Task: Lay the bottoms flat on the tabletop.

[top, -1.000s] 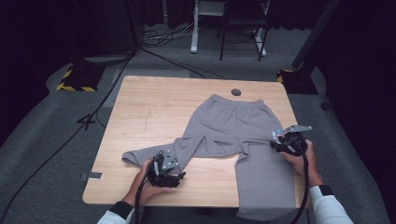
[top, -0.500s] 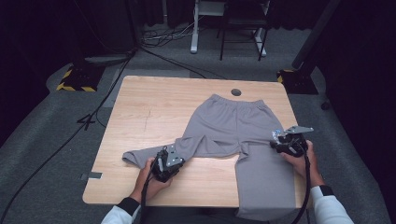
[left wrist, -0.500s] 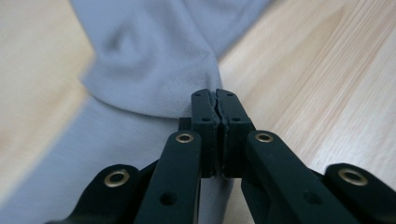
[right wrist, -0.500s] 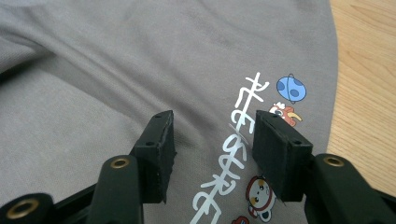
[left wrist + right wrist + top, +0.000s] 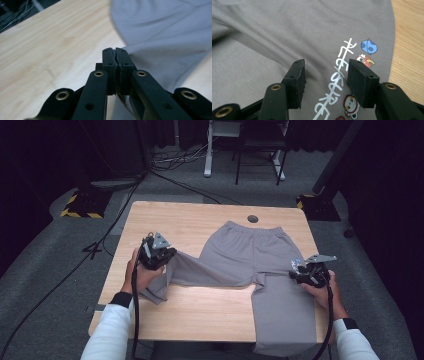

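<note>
High view: grey trousers (image 5: 250,257) lie spread on the wooden tabletop (image 5: 200,222), waistband at the far side, one leg hanging over the near edge. The left gripper (image 5: 159,251) holds the other leg lifted and folded in toward the middle, jaws clamped tight on the fabric, as the left gripper view confirms. Over on the right, the right gripper (image 5: 325,75) sits with jaws apart just above the white lettering (image 5: 337,75) and cartoon prints (image 5: 368,46) near the trousers' outer edge.

Grey trousers (image 5: 252,260) with white lettering, colourful cartoons.
</note>
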### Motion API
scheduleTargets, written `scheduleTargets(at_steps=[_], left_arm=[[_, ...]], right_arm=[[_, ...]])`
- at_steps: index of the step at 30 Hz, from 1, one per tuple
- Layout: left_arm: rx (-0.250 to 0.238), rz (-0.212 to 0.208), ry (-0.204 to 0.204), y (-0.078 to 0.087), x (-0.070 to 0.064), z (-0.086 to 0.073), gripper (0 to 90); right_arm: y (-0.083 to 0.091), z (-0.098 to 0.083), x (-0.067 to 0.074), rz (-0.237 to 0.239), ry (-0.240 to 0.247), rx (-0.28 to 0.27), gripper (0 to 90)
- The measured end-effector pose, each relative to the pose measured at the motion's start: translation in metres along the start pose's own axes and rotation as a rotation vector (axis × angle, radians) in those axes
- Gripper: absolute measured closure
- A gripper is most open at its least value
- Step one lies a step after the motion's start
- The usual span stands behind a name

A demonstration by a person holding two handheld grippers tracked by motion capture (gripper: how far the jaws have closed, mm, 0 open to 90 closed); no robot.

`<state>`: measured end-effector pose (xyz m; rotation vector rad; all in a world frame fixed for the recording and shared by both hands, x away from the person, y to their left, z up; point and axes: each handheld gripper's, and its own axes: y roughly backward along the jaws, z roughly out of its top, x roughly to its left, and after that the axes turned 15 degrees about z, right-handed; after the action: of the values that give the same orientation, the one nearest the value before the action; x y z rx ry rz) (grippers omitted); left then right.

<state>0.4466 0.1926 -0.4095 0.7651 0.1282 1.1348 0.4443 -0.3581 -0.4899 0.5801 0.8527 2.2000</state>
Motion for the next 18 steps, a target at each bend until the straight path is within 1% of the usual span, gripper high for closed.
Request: scheduleTargets(at_steps=[1, 2, 3, 4, 5, 6, 7, 8, 9, 10, 11, 12, 13, 14, 15, 17, 18], left_arm=[[0.010, -0.001, 0.014, -0.006, 0.005, 0.002, 86.5], [0.022, 0.015, 0.016, -0.012, 0.010, 0.004, 86.1], [0.036, 0.027, 0.038, -0.020, 0.015, 0.005, 85.2], [0.056, 0.030, 0.065, -0.028, 0.019, 0.005, 84.4], [0.073, 0.053, 0.069, -0.035, 0.021, 0.005, 83.6], [0.095, 0.085, 0.078, -0.042, 0.026, 0.004, 81.7], [0.124, 0.102, 0.108, -0.050, 0.030, 0.003, 78.0], [0.147, 0.132, 0.123, -0.056, 0.033, 0.002, 73.7], [0.169, 0.157, 0.141, -0.060, 0.035, 0.000, 67.4], [0.177, 0.157, 0.160, -0.062, 0.037, -0.001, 67.4], [0.168, 0.156, 0.179, -0.062, 0.038, -0.003, 58.0], [0.155, 0.149, 0.190, -0.060, 0.037, -0.003, 58.0], [0.142, 0.128, 0.175, -0.056, 0.035, -0.004, 55.9], [0.118, 0.116, 0.156, -0.050, 0.031, -0.005, 54.3], [0.093, 0.102, 0.145, -0.043, 0.027, -0.008, 50.0], [0.051, 0.081, 0.129, -0.026, 0.017, -0.017, 43.4], [0.031, 0.066, 0.119, -0.017, 0.012, -0.023, 42.3]], right_arm=[[0.000, 0.000, 0.000, -0.002, 0.002, 0.001, 48.3], [0.000, 0.000, 0.000, -0.002, 0.002, 0.001, 48.3], [0.000, 0.000, 0.000, -0.002, 0.001, 0.000, 48.4], [0.000, 0.000, 0.000, -0.002, 0.000, -0.001, 48.3], [0.000, 0.000, 0.000, -0.003, 0.000, -0.001, 48.3], [0.000, 0.000, 0.000, -0.004, 0.001, -0.002, 48.4], [0.000, 0.000, 0.000, -0.003, 0.001, -0.002, 48.4], [0.000, 0.000, 0.000, -0.003, -0.001, -0.003, 48.4], [0.000, -0.001, 0.000, -0.002, -0.001, -0.006, 48.4], [0.000, -0.001, 0.000, -0.002, -0.001, -0.006, 48.4], [0.000, -0.001, 0.000, 0.000, -0.001, -0.007, 48.3], [0.000, -0.001, 0.000, 0.000, -0.001, -0.007, 48.3], [0.000, -0.001, 0.000, 0.002, -0.002, -0.008, 48.3], [0.000, -0.002, 0.000, 0.002, -0.002, -0.009, 48.3], [0.000, -0.002, 0.000, 0.003, -0.003, -0.012, 48.3], [0.001, -0.003, 0.000, 0.006, -0.006, -0.014, 48.3], [0.001, -0.003, 0.000, 0.005, -0.006, -0.011, 48.3]])
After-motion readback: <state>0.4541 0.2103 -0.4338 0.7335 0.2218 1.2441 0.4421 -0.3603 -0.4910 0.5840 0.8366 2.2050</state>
